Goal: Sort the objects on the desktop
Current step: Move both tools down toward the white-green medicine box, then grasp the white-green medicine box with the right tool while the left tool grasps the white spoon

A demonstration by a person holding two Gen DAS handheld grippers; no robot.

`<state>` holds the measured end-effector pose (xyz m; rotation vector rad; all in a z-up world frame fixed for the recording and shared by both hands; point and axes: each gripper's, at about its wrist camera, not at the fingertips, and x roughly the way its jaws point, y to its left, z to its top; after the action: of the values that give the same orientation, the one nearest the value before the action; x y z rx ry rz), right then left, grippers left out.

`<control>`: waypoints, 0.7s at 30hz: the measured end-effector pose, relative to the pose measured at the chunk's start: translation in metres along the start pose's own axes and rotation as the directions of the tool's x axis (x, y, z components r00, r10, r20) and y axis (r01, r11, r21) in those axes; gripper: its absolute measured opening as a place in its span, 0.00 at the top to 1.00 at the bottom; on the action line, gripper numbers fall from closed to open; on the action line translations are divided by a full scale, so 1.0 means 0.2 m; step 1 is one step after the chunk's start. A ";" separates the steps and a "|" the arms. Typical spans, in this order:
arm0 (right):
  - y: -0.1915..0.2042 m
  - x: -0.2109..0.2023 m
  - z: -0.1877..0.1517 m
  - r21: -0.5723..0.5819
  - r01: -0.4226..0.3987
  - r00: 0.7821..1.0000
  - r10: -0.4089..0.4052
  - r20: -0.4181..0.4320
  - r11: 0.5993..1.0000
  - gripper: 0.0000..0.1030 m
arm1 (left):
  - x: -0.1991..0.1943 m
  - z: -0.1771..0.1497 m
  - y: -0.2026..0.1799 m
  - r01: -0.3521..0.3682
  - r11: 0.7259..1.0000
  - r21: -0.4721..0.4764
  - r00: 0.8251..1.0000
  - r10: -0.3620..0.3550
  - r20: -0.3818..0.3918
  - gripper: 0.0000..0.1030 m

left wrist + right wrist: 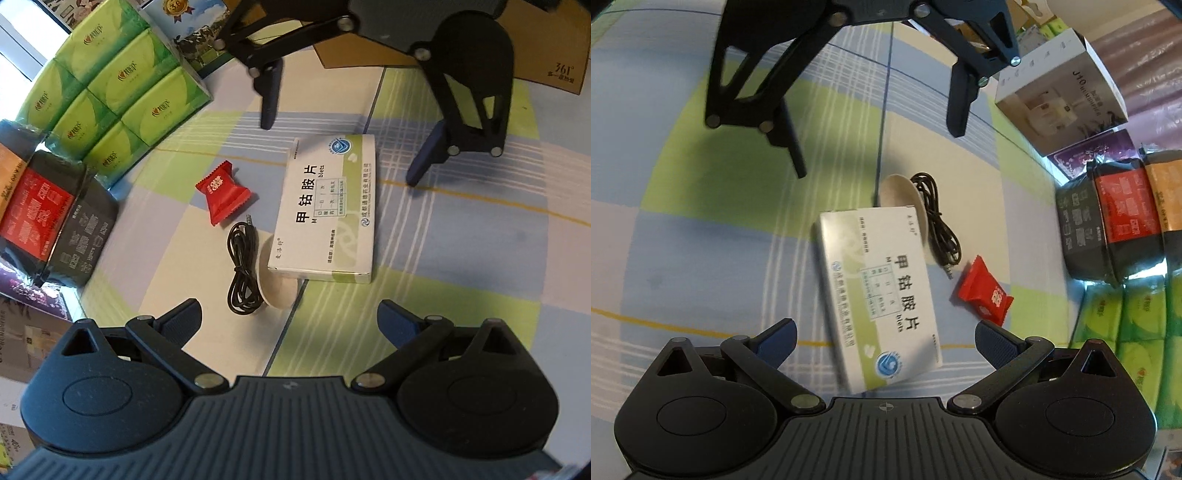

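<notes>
Two grippers, both mine, face each other across a checked tablecloth [461, 240], each with its jaws spread wide and nothing between them. Nearest my left gripper [290, 319] lies a coiled black audio cable [242, 271], its plug pointing away from me, touching the rim of a small beige dish [279, 291]. One end of a white medicine box [328, 214] rests over that dish, so only part of the dish shows. Just left of the box, apart from it and from the cable, sits a red wrapped candy [221, 194]. Beyond the box hangs my right gripper [341, 151], above the cloth and touching none of the objects. Seen from the right wrist, the medicine box [877, 299] lies closest to my right gripper [884, 338], one corner reaching between the open fingers without contact; the candy [984, 295] is to its right, and the dish [899, 194] and cable [938, 221] lie farther on, with my left gripper [879, 147] above them. Along the edge of the cloth stand stacked green tissue packs [107, 92], a black and red package [48, 218], and, at the far side, a brown cardboard box [546, 55].
</notes>
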<state>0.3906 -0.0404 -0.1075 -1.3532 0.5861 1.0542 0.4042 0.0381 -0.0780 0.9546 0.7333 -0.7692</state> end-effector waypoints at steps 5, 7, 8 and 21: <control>-0.05 0.05 0.03 0.025 -0.045 0.999 0.045 0.012 0.999 0.04 | 0.05 -0.01 0.01 0.018 1.000 0.016 1.000 -0.018 0.014 0.04; -0.06 0.07 0.04 0.020 -0.066 0.998 0.065 0.014 0.998 0.11 | 0.06 -0.01 0.03 0.026 1.000 0.017 1.000 -0.026 0.017 0.04; -0.06 0.08 0.05 0.021 -0.073 0.997 0.073 0.011 0.997 0.14 | 0.07 -0.01 0.04 0.029 0.999 0.017 0.999 -0.030 0.017 0.04; -0.06 0.04 -0.02 0.244 -0.164 0.977 0.191 -0.092 0.956 0.32 | 0.13 0.02 0.08 0.070 0.997 0.029 0.997 -0.071 0.023 0.14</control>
<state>0.4059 -0.0409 -0.1085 -1.1726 0.9047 1.0190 0.4324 0.0345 -0.0899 0.9475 0.7399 -0.8532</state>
